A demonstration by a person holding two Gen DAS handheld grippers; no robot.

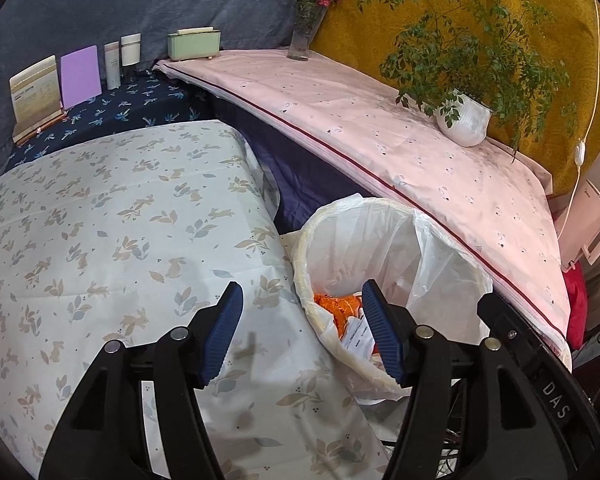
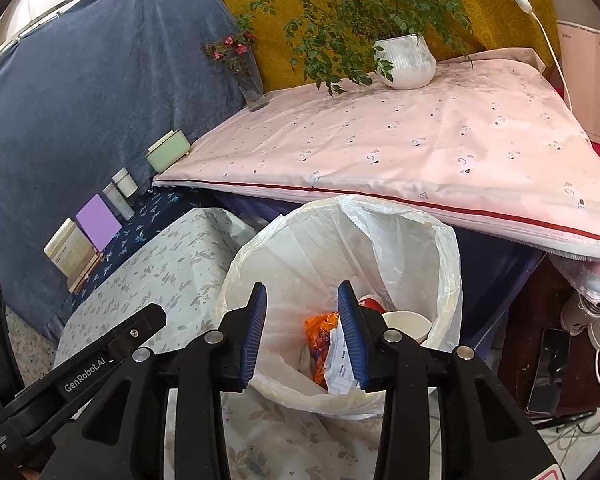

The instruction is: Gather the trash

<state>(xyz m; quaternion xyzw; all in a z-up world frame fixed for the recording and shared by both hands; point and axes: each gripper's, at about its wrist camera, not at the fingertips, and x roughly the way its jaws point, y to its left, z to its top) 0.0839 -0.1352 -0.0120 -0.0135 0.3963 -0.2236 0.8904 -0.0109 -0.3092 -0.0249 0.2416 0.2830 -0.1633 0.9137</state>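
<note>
Step in hand: the drop into the bin looks done; both tools hang over the trash bin with nothing between their pads, so I judge this the release stage of a collect-and-drop round.
Left hand-held gripper: spread wide and empty, at the lower centre of the left wrist view; its left pad lies over the leaf-print cloth, its right pad over the bin's mouth.
Right hand-held gripper: parted and empty, at the lower centre of the right wrist view, aimed straight down into the bin.
Trash: an orange wrapper, a crumpled printed paper and a paper cup lie at the bottom of the bin, inside its white liner bag. A red-and-white item sits behind the cup, too hidden to name.
Bin's place: lower centre of both views, between the leaf-print cloth on the left and the pink-covered table above and to the right.
Left to collect: no loose litter shows on either cloth; the potted plant, flower vase and green box look like fixtures, not trash.
Next move calls for: lifting both tools clear of the liner's rim without snagging the thin plastic, then searching outside these 2 views for more litter.
</note>
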